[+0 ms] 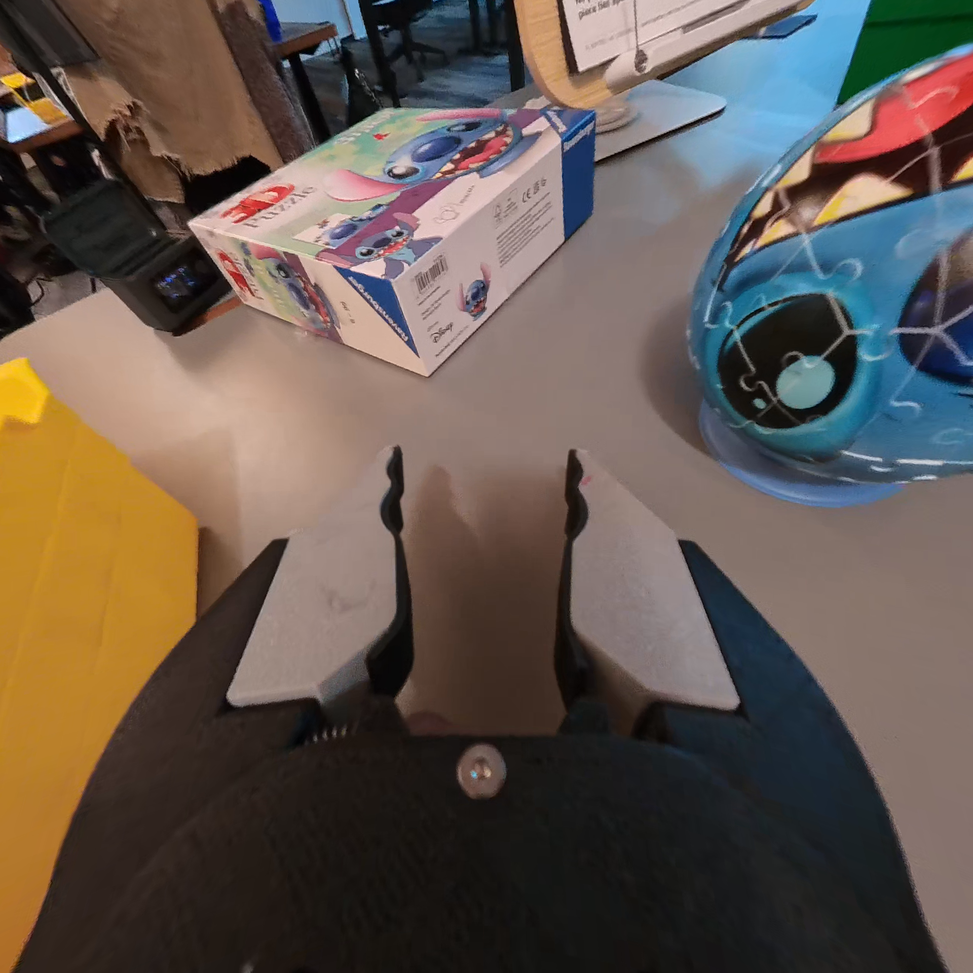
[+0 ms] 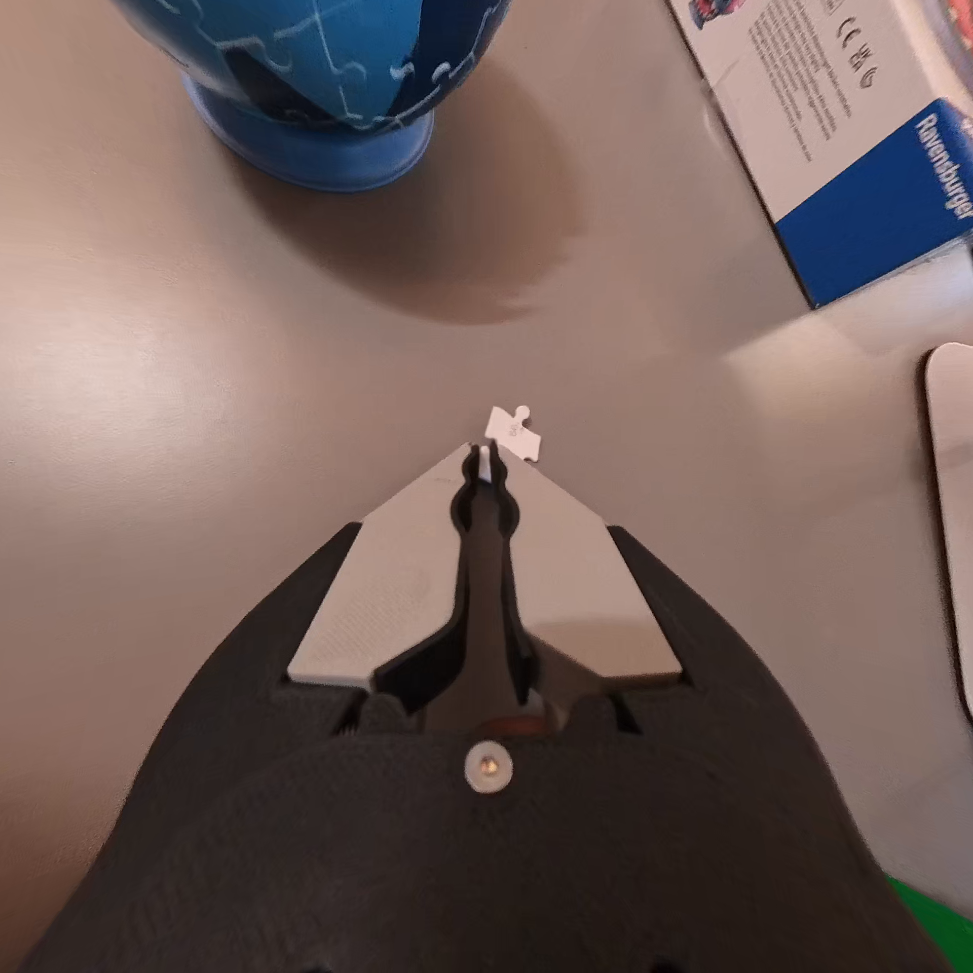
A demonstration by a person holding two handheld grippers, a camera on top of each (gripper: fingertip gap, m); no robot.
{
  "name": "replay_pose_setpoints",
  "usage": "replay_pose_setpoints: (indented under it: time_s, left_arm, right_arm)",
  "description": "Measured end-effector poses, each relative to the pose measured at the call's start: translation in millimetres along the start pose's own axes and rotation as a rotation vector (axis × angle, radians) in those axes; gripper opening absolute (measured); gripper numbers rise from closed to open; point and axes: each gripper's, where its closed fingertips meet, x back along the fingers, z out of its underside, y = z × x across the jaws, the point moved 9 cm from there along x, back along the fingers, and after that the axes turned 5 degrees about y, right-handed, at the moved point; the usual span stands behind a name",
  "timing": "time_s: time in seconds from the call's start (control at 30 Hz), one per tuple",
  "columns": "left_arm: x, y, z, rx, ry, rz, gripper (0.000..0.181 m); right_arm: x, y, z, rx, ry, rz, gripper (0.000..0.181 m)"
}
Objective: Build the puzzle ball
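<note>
Two tongs are in play, one per wrist view. Left tongs (image 1: 483,463) hover over bare grey tabletop (image 1: 526,400) with their two fingers spread wide and nothing between them. Right tongs (image 2: 483,455) are pressed together at the tips, pinching one white puzzle piece (image 2: 513,433) by its near edge; the rest of the piece juts out past the tips above the tabletop (image 2: 210,368), pale blank side up, with a single round knob at its far corner.

One puzzle ball (image 1: 853,295) stands on a blue ring base (image 1: 821,487), to the right of the left tongs and well apart from them. Its shell is mostly blue, with a large black eye shape and red, yellow and dark patches higher up. From the right wrist, the same ball (image 2: 326,58) and base (image 2: 316,152) sit ahead and to the left of the held piece.

One puzzle box (image 1: 410,237) lies flat on the tabletop beyond the left tongs. A yellow bin (image 1: 79,579) fills the left edge, and a single monitor stand (image 1: 658,116) rests behind the box.
</note>
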Motion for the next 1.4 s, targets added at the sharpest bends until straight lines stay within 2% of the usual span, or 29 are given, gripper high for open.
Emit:
replay_pose_setpoints:
  time_s: [0.1, 0.23, 0.33, 0.43, 0.53, 0.67, 0.77, 0.8, 0.87, 1.0, 1.07, 1.23, 1.4]
  left_arm:
    - [14, -5, -14, -0.002, -0.048, 0.009, 0.056]
    - [33, -23, -46, -0.052, -0.093, 0.031, 0.055]
    - [46, -49, -73, -0.132, -0.105, 0.065, 0.055]
    - [55, -86, -88, -0.186, -0.074, 0.14, 0.056]
    - [66, -141, -89, -0.213, -0.06, 0.271, 0.055]
    - [65, -217, -72, -0.264, -0.092, 0.34, 0.052]
    - [50, -250, -61, -0.156, -0.133, 0.396, 0.047]
    - [42, -252, -59, -0.137, -0.132, 0.356, 0.045]
    - [25, -252, -57, -0.187, -0.122, 0.182, 0.046]
    - [3, -254, -66, -0.393, -0.136, -0.176, 0.048]
    - [-2, -258, -73, -0.493, -0.188, -0.299, 0.046]
    - [-15, -263, -83, -0.661, -0.214, -0.432, 0.048]
    - [-18, -255, -93, -0.696, -0.264, -0.511, 0.046]
  right_arm:
    - [8, -3, -4, -0.012, -0.054, 0.026, 0.0]
    - [19, -9, -8, -0.072, -0.126, 0.06, 0.0]
    - [29, -13, -13, -0.137, -0.216, 0.056, 0.0]
    - [44, -14, -22, -0.215, -0.369, 0.004, 0.0]
    - [53, -13, -30, -0.305, -0.509, -0.104, 0.0]
    - [60, -4, -43, -0.316, -0.617, -0.191, 0.0]
    - [64, 8, -55, -0.313, -0.697, -0.285, 0.0]
    - [65, 12, -58, -0.318, -0.72, -0.32, 0.0]
    - [65, 17, -62, -0.339, -0.759, -0.385, 0.0]
    - [64, 21, -62, -0.426, -0.804, -0.52, 0.0]
    - [63, 21, -60, -0.467, -0.808, -0.571, 0.0]
    - [63, 21, -60, -0.526, -0.819, -0.664, 0.0]
    - [60, 17, -57, -0.62, -0.835, -0.714, 0.0]
